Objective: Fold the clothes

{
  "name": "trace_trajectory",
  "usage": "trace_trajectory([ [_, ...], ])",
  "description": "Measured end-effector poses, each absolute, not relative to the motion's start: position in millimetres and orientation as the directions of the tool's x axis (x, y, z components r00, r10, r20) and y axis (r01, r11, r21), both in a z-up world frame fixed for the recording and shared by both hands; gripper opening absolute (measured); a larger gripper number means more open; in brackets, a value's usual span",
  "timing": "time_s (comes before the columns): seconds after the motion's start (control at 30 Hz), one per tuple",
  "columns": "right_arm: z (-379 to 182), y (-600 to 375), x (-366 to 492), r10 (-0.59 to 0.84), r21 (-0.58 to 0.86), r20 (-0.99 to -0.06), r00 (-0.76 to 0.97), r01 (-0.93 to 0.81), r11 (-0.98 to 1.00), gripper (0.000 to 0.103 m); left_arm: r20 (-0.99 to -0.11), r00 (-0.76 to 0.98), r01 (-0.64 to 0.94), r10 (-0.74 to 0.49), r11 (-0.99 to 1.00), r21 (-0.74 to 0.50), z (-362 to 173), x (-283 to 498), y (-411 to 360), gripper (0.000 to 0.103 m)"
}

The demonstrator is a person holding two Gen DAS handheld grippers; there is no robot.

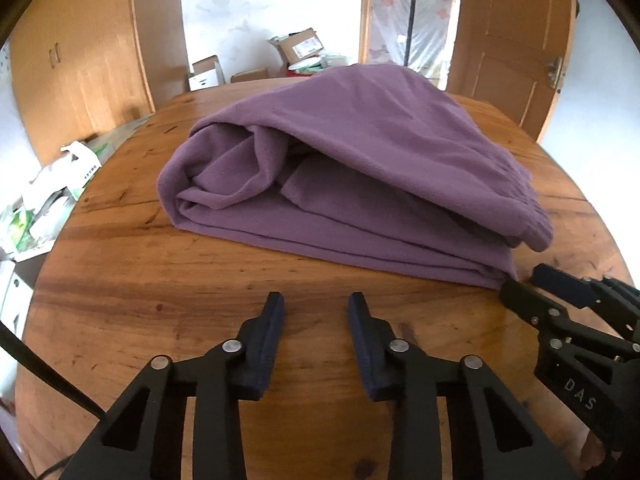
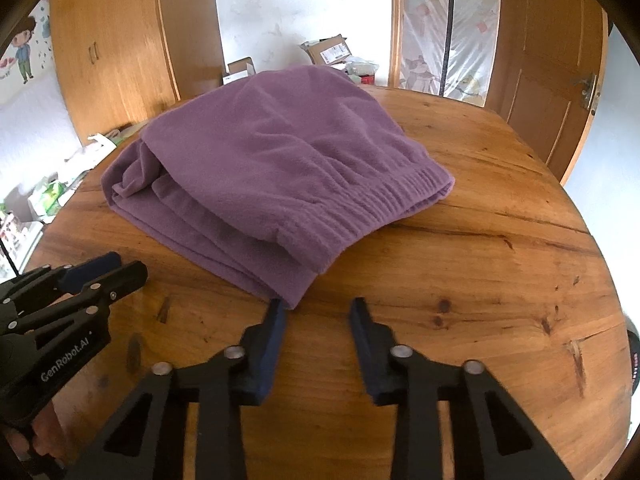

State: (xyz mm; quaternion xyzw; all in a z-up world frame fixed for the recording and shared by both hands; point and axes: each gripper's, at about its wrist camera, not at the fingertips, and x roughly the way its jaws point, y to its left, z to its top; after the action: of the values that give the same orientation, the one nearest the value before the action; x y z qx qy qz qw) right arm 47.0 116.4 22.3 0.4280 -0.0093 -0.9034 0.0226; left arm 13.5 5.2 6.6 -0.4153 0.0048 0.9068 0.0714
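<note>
A purple fleece garment point(image 1: 360, 168) lies folded in several layers on the round wooden table point(image 1: 168, 280); its elastic waistband point(image 2: 384, 204) faces the right side. My left gripper point(image 1: 316, 308) is open and empty, just short of the garment's near edge. My right gripper point(image 2: 318, 312) is open and empty, its left fingertip point(image 2: 276, 312) close to the garment's near corner. Each gripper also shows in the other's view, the right one point(image 1: 524, 284) and the left one point(image 2: 116, 268).
Cardboard boxes point(image 1: 300, 46) and bags lie on the floor beyond the table. More clutter point(image 1: 48, 200) lies on the floor at the left. Wooden wardrobes point(image 2: 112, 52) and a wooden door point(image 2: 552, 72) stand behind.
</note>
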Motion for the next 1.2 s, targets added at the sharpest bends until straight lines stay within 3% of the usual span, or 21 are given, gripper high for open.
trace_trajectory([
  [0.07, 24, 118, 48, -0.067, 0.049, -0.772, -0.632, 0.045, -0.998, 0.017, -0.736, -0.654, -0.175, 0.175, -0.981, -0.078, 10, 17, 5, 0.012],
  [0.1, 24, 117, 50, -0.076, 0.055, -0.772, -0.631, 0.053, -0.997, 0.008, -0.721, -0.664, -0.202, 0.198, -0.976, -0.082, 13, 19, 6, 0.011],
  [0.17, 25, 118, 50, -0.094, 0.063, -0.768, -0.633, 0.072, -0.995, 0.002, -0.708, -0.682, -0.226, 0.183, -0.974, -0.034, 18, 22, 10, 0.009],
  [0.4, 32, 119, 58, -0.152, 0.096, -0.723, -0.674, 0.121, -0.988, 0.000, -0.660, -0.717, -0.318, 0.224, -0.948, 0.024, 33, 29, 25, 0.003],
  [0.63, 40, 123, 62, -0.205, 0.139, -0.683, -0.701, 0.151, -0.979, 0.002, -0.652, -0.694, -0.403, 0.306, -0.915, 0.000, 39, 35, 36, 0.010],
  [0.73, 42, 125, 63, -0.197, 0.121, -0.691, -0.695, 0.157, -0.980, 0.008, -0.646, -0.688, -0.429, 0.331, -0.903, -0.006, 41, 37, 40, 0.027],
  [1.0, 41, 128, 62, -0.161, 0.082, -0.702, -0.693, 0.147, -0.986, 0.046, -0.654, -0.675, -0.441, 0.341, -0.897, -0.013, 45, 29, 45, 0.032],
  [1.2, 41, 141, 61, -0.174, 0.112, -0.701, -0.692, 0.133, -0.985, 0.053, -0.664, -0.670, -0.497, 0.332, -0.865, 0.068, 45, 23, 56, 0.034],
])
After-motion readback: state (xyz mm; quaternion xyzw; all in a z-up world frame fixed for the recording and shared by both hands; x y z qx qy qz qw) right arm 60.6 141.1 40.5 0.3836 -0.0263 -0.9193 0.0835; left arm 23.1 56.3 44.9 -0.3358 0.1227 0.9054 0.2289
